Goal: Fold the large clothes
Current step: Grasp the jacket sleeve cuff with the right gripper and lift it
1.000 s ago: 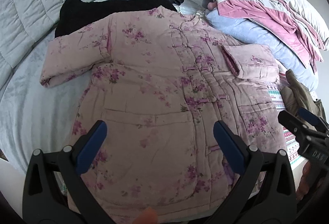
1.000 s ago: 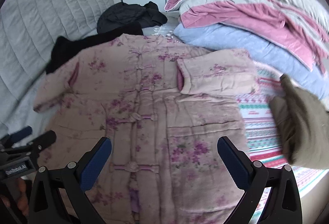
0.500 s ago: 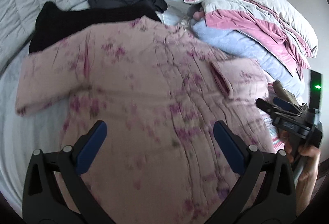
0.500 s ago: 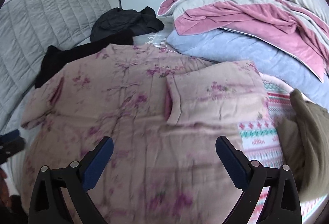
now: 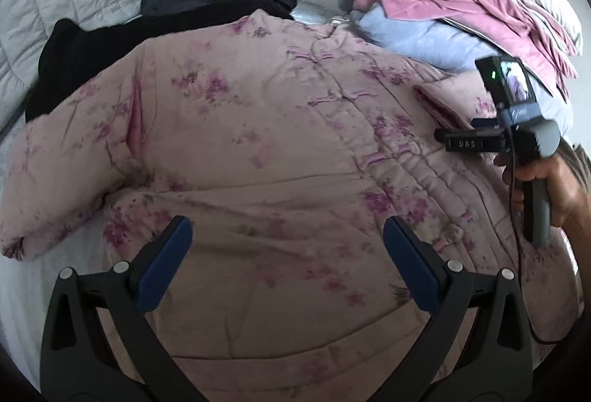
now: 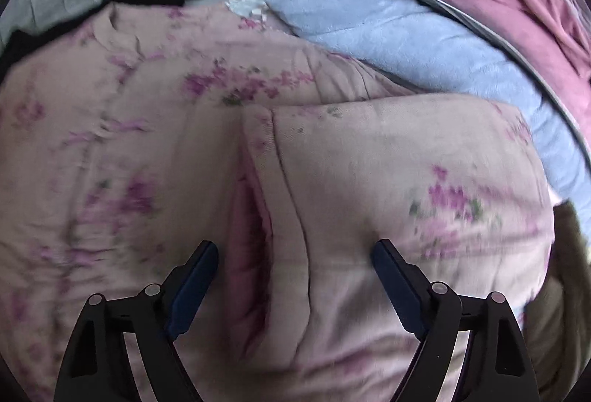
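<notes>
The pink floral quilted jacket is lying face-up, spread across the grey bed. The right gripper is hanging directly over the jacket's folded-in sleeve cuff, its jaws closing but gripping nothing. The left gripper is standing open over the jacket's lower front, well apart from the outstretched sleeve.

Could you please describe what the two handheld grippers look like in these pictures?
Each gripper, left and right, has black angular plastic fingers with silver pivot bolts and dark blue pads. Seen from the left camera, the right gripper has a grey handle, white lettering, a thin black cable and a small screen with a green light.
</notes>
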Demonstrator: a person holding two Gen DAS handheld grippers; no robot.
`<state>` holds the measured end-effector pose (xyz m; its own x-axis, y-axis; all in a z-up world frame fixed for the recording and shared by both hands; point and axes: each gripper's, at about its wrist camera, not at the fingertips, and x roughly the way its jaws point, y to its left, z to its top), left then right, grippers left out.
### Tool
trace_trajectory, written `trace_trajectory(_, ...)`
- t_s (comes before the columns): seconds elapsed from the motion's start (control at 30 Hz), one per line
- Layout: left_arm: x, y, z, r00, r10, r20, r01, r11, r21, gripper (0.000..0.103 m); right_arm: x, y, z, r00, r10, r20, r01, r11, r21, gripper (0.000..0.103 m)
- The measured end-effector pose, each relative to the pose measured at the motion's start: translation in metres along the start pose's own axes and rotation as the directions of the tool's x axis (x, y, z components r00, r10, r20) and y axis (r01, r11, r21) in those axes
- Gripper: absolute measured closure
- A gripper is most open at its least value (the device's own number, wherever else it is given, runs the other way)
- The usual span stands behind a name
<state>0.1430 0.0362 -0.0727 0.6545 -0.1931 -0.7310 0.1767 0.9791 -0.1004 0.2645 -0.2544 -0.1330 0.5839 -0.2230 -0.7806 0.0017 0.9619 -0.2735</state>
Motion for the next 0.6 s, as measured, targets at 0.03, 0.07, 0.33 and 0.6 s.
trace_trajectory(0.03, 0.0, 0.003, 0.0, 1.0, -0.006, -0.002, 0.006, 1.0, -0.012, 0.0, 0.001, 0.0, 0.001, 1.0, -0.017, 0.007, 0.017, 1.0, -0.005, 0.031)
trace_trajectory(0.07, 0.0, 0.005, 0.001, 1.0, -0.01, -0.002, 0.01, 1.0, -0.02, 0.0, 0.0, -0.002, 0.002, 1.0, -0.025, 0.009, 0.025, 1.0, -0.004, 0.043)
trace_trajectory(0.33, -0.003, 0.012, -0.001, 0.999, 0.04, 0.027, -0.039, 0.999, -0.025, 0.0, -0.052, -0.041, 0.01, 0.996, -0.064, 0.07, 0.066, 0.997, -0.031, 0.087)
trace_trajectory(0.6, -0.003, 0.017, 0.001, 0.998, 0.048, 0.032, -0.047, 0.998, -0.035, 0.0, -0.141, -0.195, 0.036, 0.924, -0.346, 0.165, 0.322, 0.934, 0.153, 0.088)
